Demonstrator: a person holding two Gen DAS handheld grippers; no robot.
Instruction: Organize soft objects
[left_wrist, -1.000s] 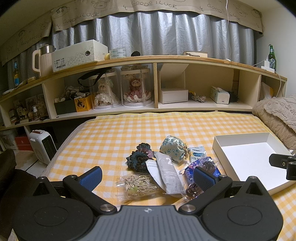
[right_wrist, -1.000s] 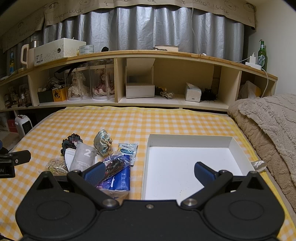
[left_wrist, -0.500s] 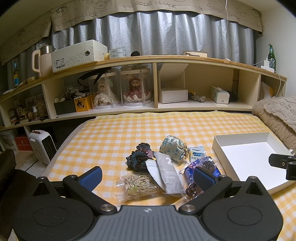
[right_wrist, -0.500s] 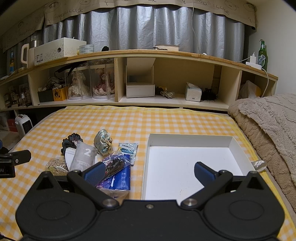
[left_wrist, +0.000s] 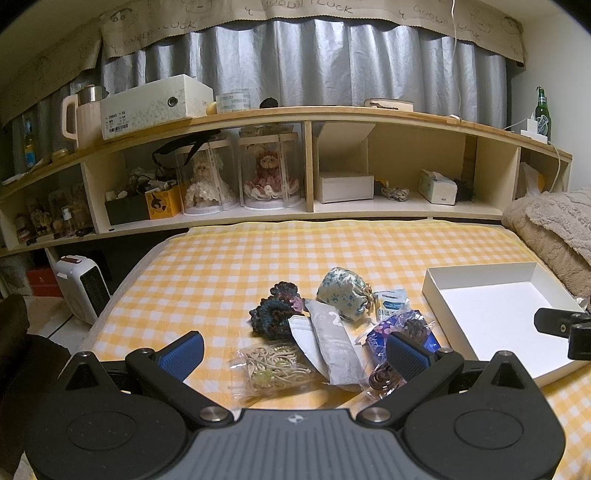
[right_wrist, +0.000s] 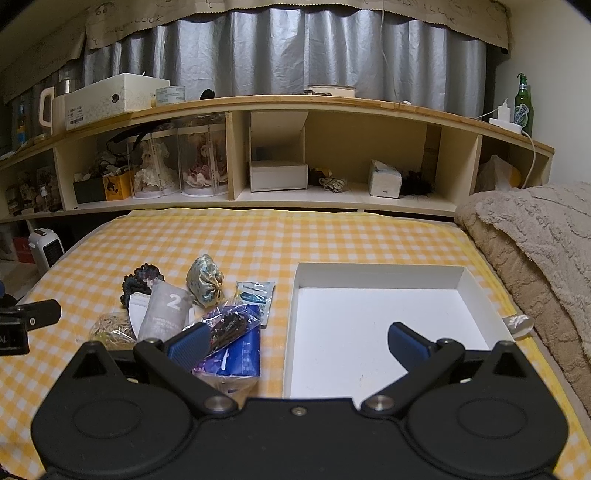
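A pile of soft things lies on the yellow checked bed: a dark crocheted scrunchie (left_wrist: 275, 310) (right_wrist: 142, 278), a floral drawstring pouch (left_wrist: 343, 293) (right_wrist: 205, 280), a grey sachet marked 2 (left_wrist: 338, 341) (right_wrist: 164, 314), a bag of rubber bands (left_wrist: 271, 365) (right_wrist: 112, 330), a blue packet (left_wrist: 402, 332) (right_wrist: 234, 347) and a small blue-white sachet (left_wrist: 389, 301) (right_wrist: 256, 295). An empty white box (left_wrist: 495, 317) (right_wrist: 384, 325) stands right of them. My left gripper (left_wrist: 293, 350) is open, low before the pile. My right gripper (right_wrist: 299, 341) is open over the box's near left edge.
A wooden shelf unit (right_wrist: 306, 155) with doll cases, boxes and tissues runs along the bed's far end. A beige blanket (right_wrist: 535, 240) lies at the right. A small white heater (left_wrist: 83, 284) stands on the floor at the left.
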